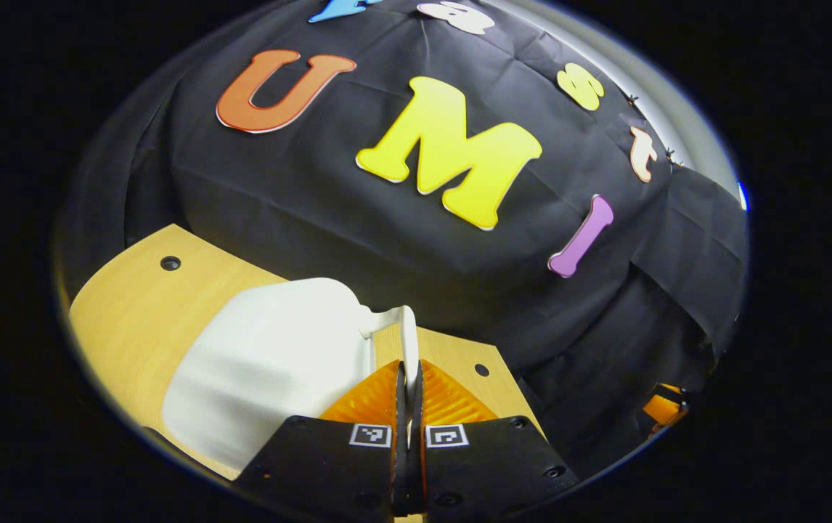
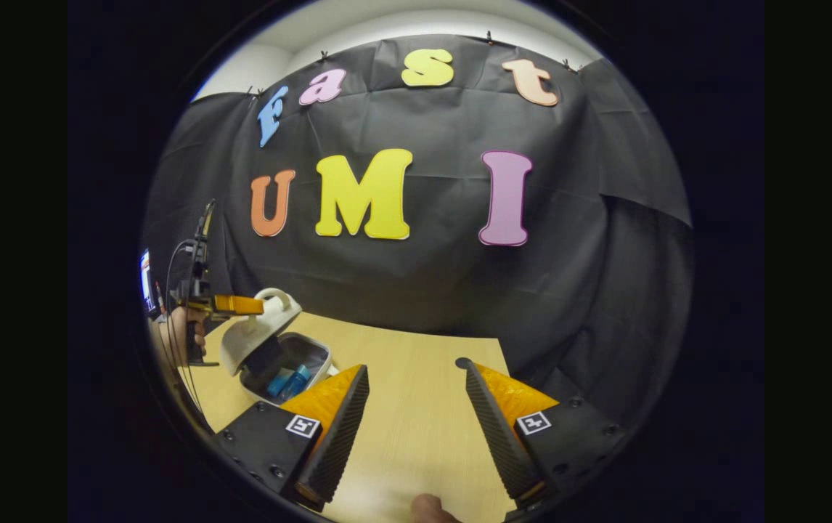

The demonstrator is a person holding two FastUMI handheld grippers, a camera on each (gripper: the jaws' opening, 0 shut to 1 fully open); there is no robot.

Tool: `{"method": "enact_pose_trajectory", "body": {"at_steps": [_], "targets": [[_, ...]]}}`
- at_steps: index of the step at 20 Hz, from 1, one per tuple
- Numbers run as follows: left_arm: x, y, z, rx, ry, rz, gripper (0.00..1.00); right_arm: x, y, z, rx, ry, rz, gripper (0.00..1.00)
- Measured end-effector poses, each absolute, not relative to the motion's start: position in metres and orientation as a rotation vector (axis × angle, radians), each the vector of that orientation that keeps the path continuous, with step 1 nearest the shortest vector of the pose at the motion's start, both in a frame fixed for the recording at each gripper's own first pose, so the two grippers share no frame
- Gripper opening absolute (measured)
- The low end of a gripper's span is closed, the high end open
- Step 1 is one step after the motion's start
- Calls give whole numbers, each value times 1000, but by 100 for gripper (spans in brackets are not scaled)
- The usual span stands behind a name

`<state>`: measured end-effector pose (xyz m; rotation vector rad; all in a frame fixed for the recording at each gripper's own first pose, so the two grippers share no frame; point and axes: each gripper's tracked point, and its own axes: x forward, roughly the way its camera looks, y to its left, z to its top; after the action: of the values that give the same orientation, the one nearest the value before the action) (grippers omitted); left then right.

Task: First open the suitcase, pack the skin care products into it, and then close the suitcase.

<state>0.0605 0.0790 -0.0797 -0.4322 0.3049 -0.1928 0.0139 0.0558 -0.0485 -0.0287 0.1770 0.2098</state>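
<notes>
Left hand-held gripper (image 1: 409, 396) clamped on suitcase (image 1: 271, 363) handle (image 1: 407, 338) (lid half-raised)

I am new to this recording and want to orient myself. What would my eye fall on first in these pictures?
Probably the small white suitcase at the left of the wooden table, its lid tilted half open over blue skin care products inside. The left hand-held gripper is shut on the suitcase handle, seen close in the left gripper view. The right hand-held gripper hangs open over bare table.
</notes>
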Motion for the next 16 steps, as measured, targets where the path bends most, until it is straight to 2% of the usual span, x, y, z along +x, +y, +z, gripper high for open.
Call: {"method": "enact_pose_trajectory", "body": {"at_steps": [5,8,16], "targets": [[69,33,-136,-373,432,-263,3,13,55,-56,-34,196,181,80],[73,15,-163,-320,489,-272,3,12,51,-60,-36,212,157,77],[66,-3,-220,-207,648,-255,4,10,35,-76,-26,260,92,80]]}}
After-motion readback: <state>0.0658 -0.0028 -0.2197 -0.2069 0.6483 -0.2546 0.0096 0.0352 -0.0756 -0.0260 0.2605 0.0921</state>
